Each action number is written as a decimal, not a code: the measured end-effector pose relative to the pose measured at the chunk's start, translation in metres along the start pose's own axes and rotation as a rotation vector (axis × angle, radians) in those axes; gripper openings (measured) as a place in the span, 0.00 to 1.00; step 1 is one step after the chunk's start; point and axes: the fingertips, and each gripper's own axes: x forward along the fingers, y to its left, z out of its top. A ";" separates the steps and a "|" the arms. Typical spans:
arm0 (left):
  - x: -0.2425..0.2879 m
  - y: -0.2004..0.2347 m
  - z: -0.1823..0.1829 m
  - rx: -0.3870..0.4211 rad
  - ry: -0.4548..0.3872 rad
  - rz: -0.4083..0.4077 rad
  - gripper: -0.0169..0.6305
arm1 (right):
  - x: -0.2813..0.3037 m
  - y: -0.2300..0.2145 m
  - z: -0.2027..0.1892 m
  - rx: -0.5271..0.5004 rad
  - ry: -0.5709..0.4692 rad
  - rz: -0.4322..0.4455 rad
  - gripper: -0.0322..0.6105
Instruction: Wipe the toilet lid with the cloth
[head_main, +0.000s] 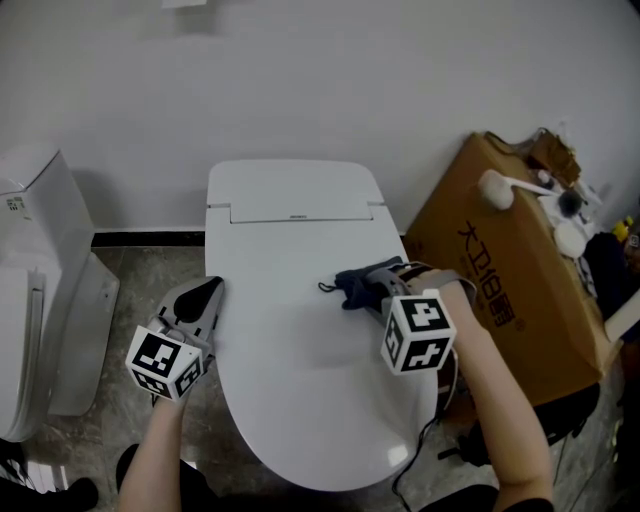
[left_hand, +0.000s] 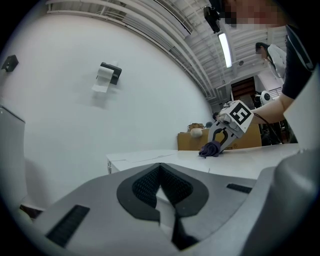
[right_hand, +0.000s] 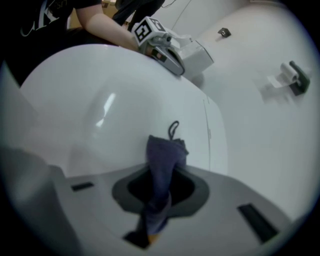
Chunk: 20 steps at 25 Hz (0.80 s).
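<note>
The white toilet lid (head_main: 300, 370) is closed and fills the middle of the head view. A dark blue cloth (head_main: 352, 285) lies bunched on the lid's right side, with my right gripper (head_main: 378, 287) shut on it. In the right gripper view the cloth (right_hand: 164, 155) runs up between the jaws and rests on the lid (right_hand: 95, 100). My left gripper (head_main: 210, 292) hovers at the lid's left edge, jaws shut and holding nothing. The left gripper view shows its closed tips (left_hand: 160, 172), with the right gripper (left_hand: 223, 139) and the cloth (left_hand: 210, 149) far across the lid (left_hand: 265, 156).
The flat white cistern top (head_main: 290, 190) lies behind the lid against the wall. A cardboard box (head_main: 500, 280) with white round items (head_main: 495, 188) on it stands close on the right. A second white toilet (head_main: 30, 290) stands at the left. A paper holder (left_hand: 107, 75) hangs on the wall.
</note>
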 end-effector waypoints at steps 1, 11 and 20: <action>0.000 -0.001 0.000 0.005 0.003 -0.001 0.05 | -0.002 0.003 0.001 0.000 -0.001 0.005 0.15; -0.001 -0.003 0.000 0.018 0.012 -0.002 0.05 | -0.019 0.029 0.006 0.005 -0.017 0.023 0.15; -0.001 -0.003 0.000 0.019 0.008 -0.004 0.05 | -0.034 0.051 0.011 0.009 -0.021 0.017 0.15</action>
